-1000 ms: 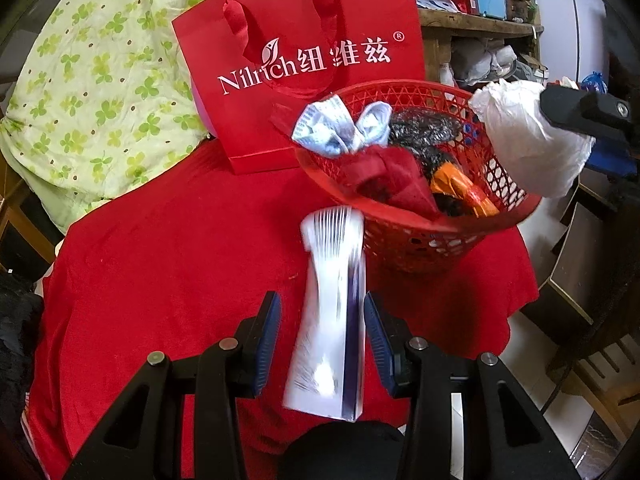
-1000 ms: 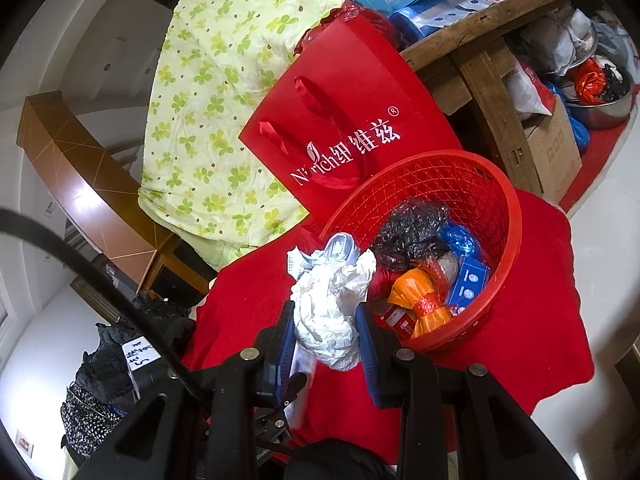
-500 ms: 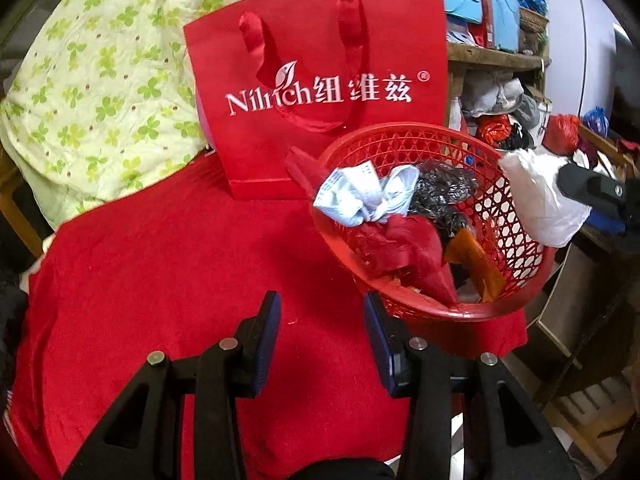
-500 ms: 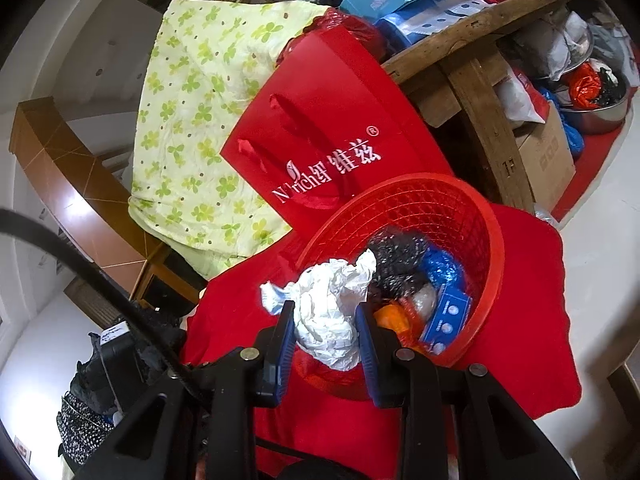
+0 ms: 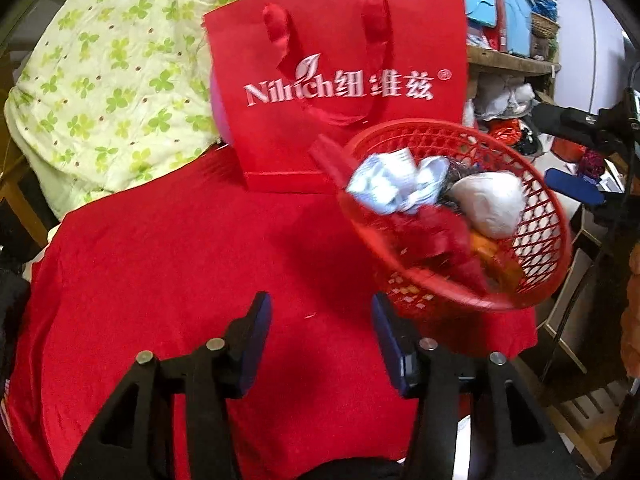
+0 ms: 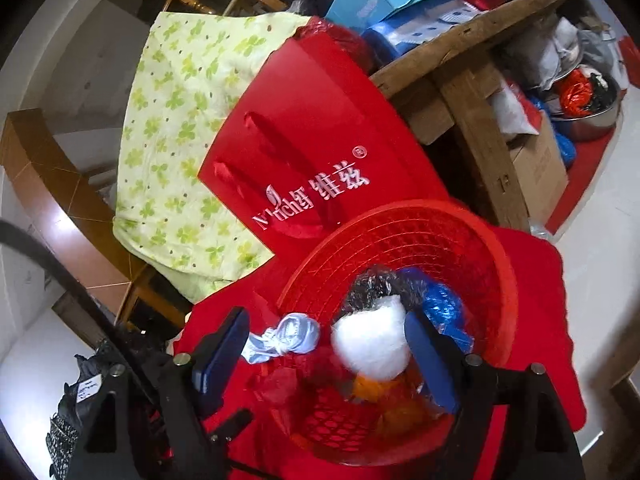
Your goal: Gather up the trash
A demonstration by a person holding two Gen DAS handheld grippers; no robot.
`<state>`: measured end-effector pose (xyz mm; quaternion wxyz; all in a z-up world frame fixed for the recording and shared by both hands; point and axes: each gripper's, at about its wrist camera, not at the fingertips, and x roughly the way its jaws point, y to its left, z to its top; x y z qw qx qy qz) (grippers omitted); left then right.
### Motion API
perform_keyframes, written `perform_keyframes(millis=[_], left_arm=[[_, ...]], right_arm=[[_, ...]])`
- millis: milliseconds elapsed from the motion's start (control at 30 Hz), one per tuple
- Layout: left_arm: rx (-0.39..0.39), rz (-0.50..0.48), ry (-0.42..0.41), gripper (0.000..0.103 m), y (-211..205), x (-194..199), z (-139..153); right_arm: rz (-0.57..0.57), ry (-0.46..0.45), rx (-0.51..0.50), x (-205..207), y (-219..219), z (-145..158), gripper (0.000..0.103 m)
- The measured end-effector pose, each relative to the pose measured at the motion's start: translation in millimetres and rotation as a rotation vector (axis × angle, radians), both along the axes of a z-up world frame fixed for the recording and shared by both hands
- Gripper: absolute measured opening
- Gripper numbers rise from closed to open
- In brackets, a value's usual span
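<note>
A red mesh basket [image 5: 540,216] [image 6: 460,236] stands on the red tablecloth [image 5: 180,264] at the right, holding several pieces of trash. A white crumpled plastic bag [image 5: 490,204] [image 6: 372,348] lies loose in it, beside a pale blue-white wrapper [image 5: 394,184] [image 6: 288,336], a black foil bag and orange and blue packets. My left gripper [image 5: 320,340] is open and empty, low over the cloth left of the basket. My right gripper [image 6: 328,356] is open above the basket, with the white bag between its fingers but free.
A red Nilrich paper bag [image 5: 340,80] [image 6: 316,152] stands behind the basket. A green-patterned quilt [image 5: 100,80] is heaped at the back left. A wooden shelf [image 6: 460,80] with boxes stands at the right. The table edge drops off just right of the basket.
My right gripper has opened and the white bag has dropped into the basket. My left gripper let go of a white and purple packet a second ago and has drawn back left, empty.
</note>
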<state>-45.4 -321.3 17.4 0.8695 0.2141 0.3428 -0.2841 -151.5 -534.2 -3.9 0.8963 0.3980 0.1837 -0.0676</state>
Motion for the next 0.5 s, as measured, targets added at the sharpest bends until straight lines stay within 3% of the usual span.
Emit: perform_keyframes(millis=[167, 233, 400, 500], left_arm=[[0.006, 0.051, 0.017, 0.055, 15.0, 11.9, -4.6], [-0.001, 0.065, 0.004, 0.073, 21.6, 13.1, -3.9], [-0.008, 0.076, -0.071, 0.075, 37.7, 9.6, -2.0], [-0.014, 0.104, -0.048, 0.075, 49.7, 19.0, -9.0]], right_arm=[[-0.037, 0.002, -0.092, -13.1, 13.9, 3.3, 0.083], [-0.068, -0.005, -0.118, -27.9, 14.9, 6.2, 0.083], [-0.230, -0.045, -0.158, -108.2, -0.7, 15.6, 0.083], [-0.323, 0.041, -0.082, -153.9, -23.7, -1.7, 0.083]])
